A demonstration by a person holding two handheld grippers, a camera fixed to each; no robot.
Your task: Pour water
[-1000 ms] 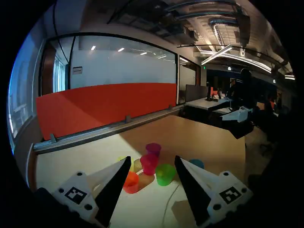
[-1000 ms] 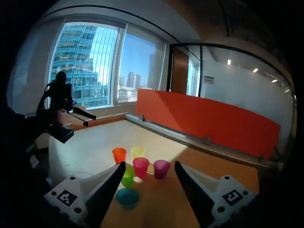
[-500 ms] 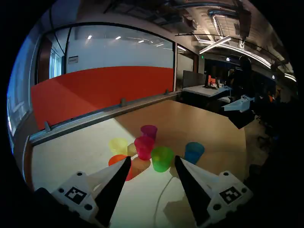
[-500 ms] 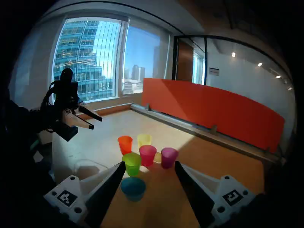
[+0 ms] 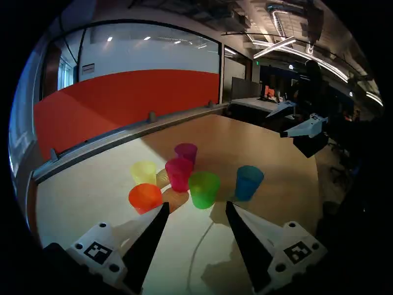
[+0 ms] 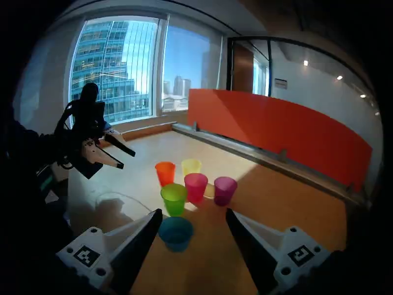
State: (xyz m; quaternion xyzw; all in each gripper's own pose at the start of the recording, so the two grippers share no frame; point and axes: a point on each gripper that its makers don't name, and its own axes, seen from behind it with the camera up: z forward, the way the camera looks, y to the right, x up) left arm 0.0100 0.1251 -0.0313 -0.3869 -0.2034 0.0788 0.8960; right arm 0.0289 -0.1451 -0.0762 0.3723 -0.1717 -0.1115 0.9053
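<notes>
The left gripper (image 5: 196, 204) and right gripper (image 6: 193, 211) are wide open and empty, and the blue cup (image 6: 176, 234), just beside the green cup (image 6: 174, 198), looks light and slippery, best pinched gently around its middle.

Left tool (image 5: 196, 205) and right tool (image 6: 193, 212): white bodies, 2 black-faced tapered fingers (image 5: 147, 241) each, square coded markers (image 5: 99, 251).

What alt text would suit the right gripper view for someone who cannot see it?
Six coloured cups stand on a table beyond the open right gripper, the blue cup nearest. The left gripper hovers far off, before sunlit windows.
</notes>
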